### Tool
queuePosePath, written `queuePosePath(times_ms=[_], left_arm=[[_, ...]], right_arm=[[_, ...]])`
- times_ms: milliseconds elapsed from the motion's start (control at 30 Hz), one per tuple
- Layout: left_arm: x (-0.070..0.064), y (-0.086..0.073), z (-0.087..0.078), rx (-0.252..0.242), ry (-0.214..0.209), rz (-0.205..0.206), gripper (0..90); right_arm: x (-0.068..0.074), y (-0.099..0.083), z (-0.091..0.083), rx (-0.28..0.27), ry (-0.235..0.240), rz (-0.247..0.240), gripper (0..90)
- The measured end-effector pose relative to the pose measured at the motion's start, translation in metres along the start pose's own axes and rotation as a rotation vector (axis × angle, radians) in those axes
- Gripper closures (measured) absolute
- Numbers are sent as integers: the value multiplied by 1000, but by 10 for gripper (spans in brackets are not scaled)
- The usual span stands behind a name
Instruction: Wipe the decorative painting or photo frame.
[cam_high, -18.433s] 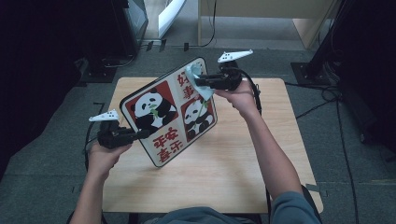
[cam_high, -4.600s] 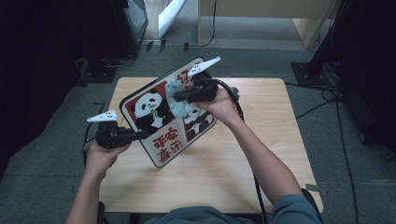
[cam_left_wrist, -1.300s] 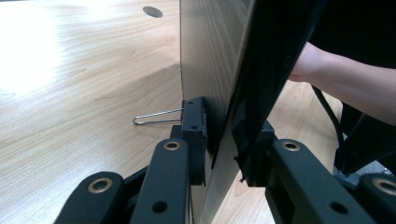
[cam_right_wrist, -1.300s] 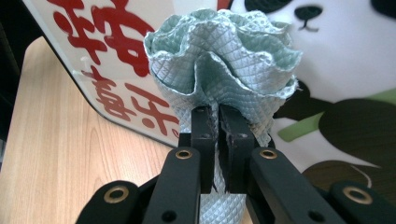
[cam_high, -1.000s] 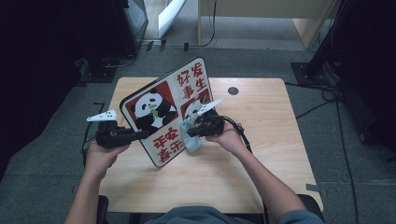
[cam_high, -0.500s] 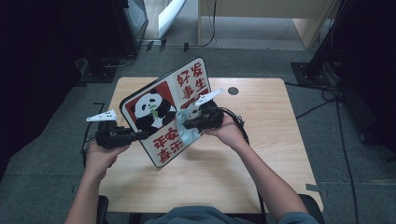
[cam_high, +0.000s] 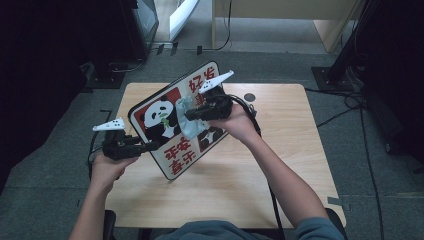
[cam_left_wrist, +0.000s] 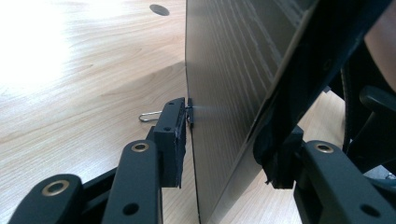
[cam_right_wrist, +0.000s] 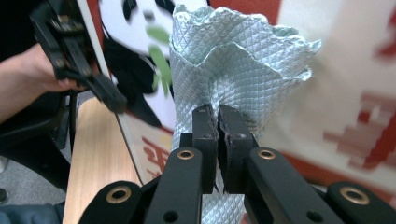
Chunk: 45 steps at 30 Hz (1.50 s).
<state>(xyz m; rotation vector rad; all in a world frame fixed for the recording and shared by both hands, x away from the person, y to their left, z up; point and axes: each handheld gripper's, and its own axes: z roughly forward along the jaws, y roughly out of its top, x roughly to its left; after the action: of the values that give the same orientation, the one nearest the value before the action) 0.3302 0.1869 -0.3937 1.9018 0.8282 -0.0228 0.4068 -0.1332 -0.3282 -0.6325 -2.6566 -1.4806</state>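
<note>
My left tool grips the board's left edge above the counter; my right tool presses the cloth on its face.

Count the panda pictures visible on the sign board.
2. One panda sits in the board's red upper-left panel; a second panda shows partly beneath the cloth and right tool. Cloth may hide more.

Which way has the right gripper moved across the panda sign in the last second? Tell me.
Yes. The right gripper with its cloth has gone up the sign, away from the person, toward the table's far edge.
</note>
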Motion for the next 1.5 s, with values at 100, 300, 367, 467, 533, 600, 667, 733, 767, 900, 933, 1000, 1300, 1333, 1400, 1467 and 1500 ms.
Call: queuePosePath(times_ms=[100, 300, 367, 467, 533, 600, 667, 733, 767, 900, 933, 1000, 1300, 1333, 1400, 1467, 1500], left_arm=[[0, 0, 0, -1, 0, -2, 565], [1, 0, 0, 1, -16, -9, 592], [0, 0, 0, -2, -22, -4, 623], [-1, 0, -1, -4, -22, 2, 679], [-1, 1, -1, -5, -26, 6, 715], [-2, 1, -1, -7, -32, 9, 744], [-2, 1, -1, -4, -29, 15, 746], [-2, 1, -1, -3, -30, 16, 746], [-2, 1, -1, -3, -30, 16, 746], [-2, 1, -1, -4, -30, 20, 746], [-2, 1, -1, -5, -30, 21, 746], [-2, 1, -1, -6, -30, 22, 746], [-2, 0, -1, -4, -23, 37, 750], [-2, 0, -1, -4, -24, 37, 750], [-2, 0, -1, -4, -25, 36, 749], [-2, 0, -1, -4, -26, 34, 749], [-2, 0, -1, -4, -27, 34, 748]], right_arm=[[4, 14, 0, -6, 2, -17, 870], [14, 39, -1, -12, 3, -66, 870], [16, 47, -1, -12, 3, -74, 870], [17, 54, -1, -17, -1, -82, 870], [17, 57, 0, -16, -1, -82, 870], [17, 57, 2, -12, -1, -77, 870], [16, 57, 4, -11, 4, -75, 869], [15, 55, 5, -15, 8, -68, 869], [15, 55, 5, -14, 8, -68, 869], [14, 51, 8, -6, 10, -64, 869], [13, 49, 8, -4, 12, -66, 868], [13, 47, 9, -2, 13, -61, 868], [10, 33, 17, 8, 33, -39, 868], [10, 32, 18, 8, 33, -40, 868], [9, 29, 19, 7, 37, -35, 868], [9, 27, 20, 7, 42, -35, 868], [9, 26, 20, 11, 41, -31, 868]])
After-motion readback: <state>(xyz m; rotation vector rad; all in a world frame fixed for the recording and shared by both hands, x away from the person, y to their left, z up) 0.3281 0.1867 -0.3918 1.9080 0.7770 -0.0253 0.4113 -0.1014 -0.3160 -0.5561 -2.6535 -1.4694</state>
